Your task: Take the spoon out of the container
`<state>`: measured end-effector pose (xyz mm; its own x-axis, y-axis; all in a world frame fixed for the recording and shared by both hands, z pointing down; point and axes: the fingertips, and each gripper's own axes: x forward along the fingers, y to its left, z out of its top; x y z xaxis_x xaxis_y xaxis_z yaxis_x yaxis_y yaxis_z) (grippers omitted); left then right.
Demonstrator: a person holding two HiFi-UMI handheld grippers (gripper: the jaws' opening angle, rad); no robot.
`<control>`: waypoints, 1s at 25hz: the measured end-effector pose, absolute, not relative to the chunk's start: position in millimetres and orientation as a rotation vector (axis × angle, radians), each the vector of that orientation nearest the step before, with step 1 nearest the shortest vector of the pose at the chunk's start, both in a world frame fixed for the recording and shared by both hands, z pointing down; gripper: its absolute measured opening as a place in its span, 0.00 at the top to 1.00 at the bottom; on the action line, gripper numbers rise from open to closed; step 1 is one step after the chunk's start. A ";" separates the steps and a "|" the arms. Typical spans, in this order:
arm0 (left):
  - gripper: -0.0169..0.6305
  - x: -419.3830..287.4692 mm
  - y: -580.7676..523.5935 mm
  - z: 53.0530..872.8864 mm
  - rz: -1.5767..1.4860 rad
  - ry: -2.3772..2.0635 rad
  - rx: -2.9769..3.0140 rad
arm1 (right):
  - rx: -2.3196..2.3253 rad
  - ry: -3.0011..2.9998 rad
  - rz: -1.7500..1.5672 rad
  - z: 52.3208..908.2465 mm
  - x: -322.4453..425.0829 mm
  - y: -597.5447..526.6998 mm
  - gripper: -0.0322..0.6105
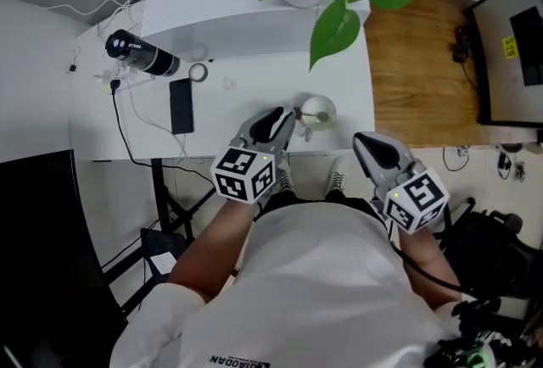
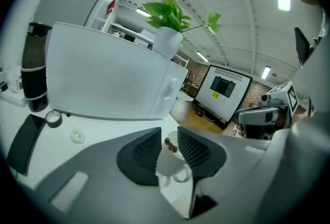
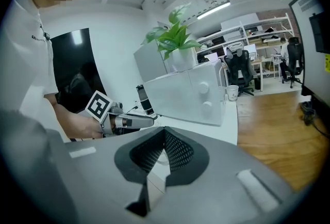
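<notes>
Glossy white cup (image 2: 172,166), brown bead-tipped spoon (image 2: 170,144) btwn ribbed L gripper (image 2: 168,134) pads.

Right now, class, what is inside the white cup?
A spoon: only its brown handle tip shows above the cup rim. The wall hides its bowl and any contents.

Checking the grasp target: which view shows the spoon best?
The left gripper view: the spoon sticks up from the cup, close between the parted jaws of the left gripper. The head view shows the spoon tiny; the right gripper view does not show it.
</notes>
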<state>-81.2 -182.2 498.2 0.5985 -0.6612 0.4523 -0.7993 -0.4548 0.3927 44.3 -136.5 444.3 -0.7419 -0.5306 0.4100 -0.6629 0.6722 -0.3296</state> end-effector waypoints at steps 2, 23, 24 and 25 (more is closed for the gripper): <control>0.80 -80.2 -184.9 502.0 0.319 -1.152 2.236 | 0.956 -2.606 0.682 445.7 45.9 -138.1 0.94; 0.74 -55.8 -194.5 537.0 0.368 -1.071 2.160 | 1.004 -2.585 0.724 456.8 58.5 -147.1 0.94; 0.74 -55.0 -194.4 538.2 0.375 -1.067 2.160 | 1.006 -2.584 0.726 457.1 59.0 -147.4 0.94; 0.74 -54.4 -194.2 539.4 0.381 -1.064 2.160 | 1.007 -2.583 0.727 457.4 59.5 -147.6 0.94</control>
